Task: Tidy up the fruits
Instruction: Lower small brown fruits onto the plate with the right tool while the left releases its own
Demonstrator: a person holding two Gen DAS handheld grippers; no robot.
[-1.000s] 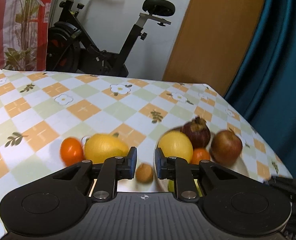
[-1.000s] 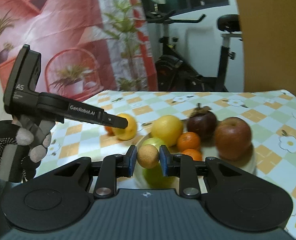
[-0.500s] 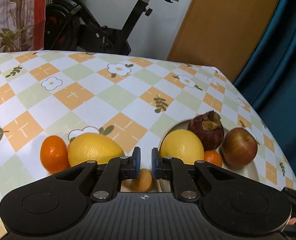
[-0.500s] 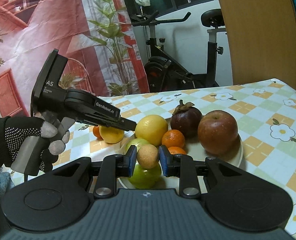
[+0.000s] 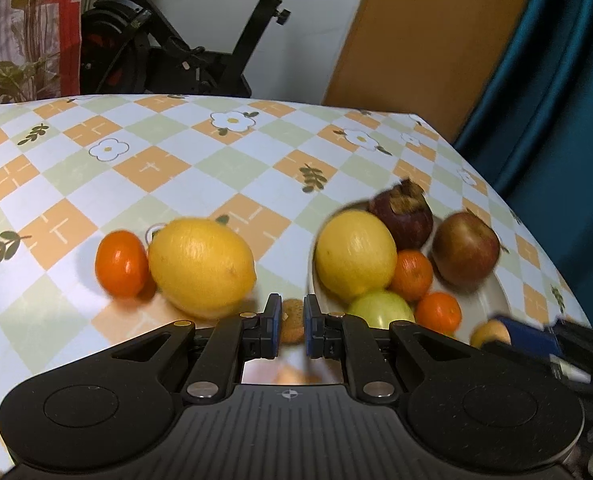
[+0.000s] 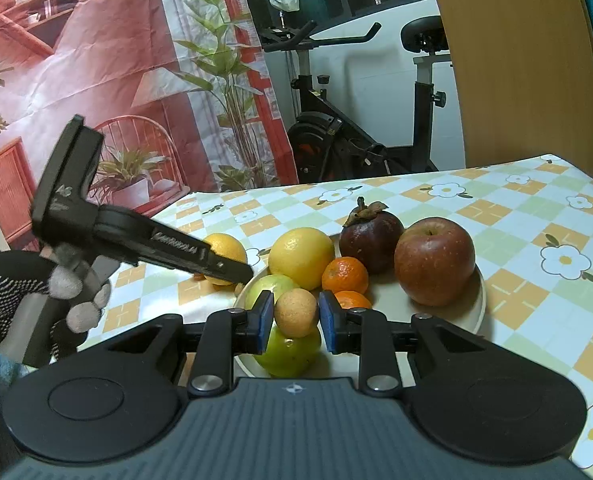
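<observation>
Both grippers at small tan fruits by the plate

At lower centre, the right gripper [image 6: 296,314] holds a longan [image 6: 295,312] over the plate [image 6: 448,312], its jaws looser than a second ago, so release looks near. The left gripper [image 5: 290,322] has dropped toward a second longan [image 5: 292,325] on the cloth [image 5: 232,168], jaws narrow around it; contact unclear.

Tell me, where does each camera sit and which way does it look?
Left wrist: on the left gripper, facing across the table toward the bike; its own fingers show.
Right wrist: on the right gripper, shut on a brown fruit, facing the plate; the left gripper and gloved hand show.
Shared: plate, apple, bike.
</observation>
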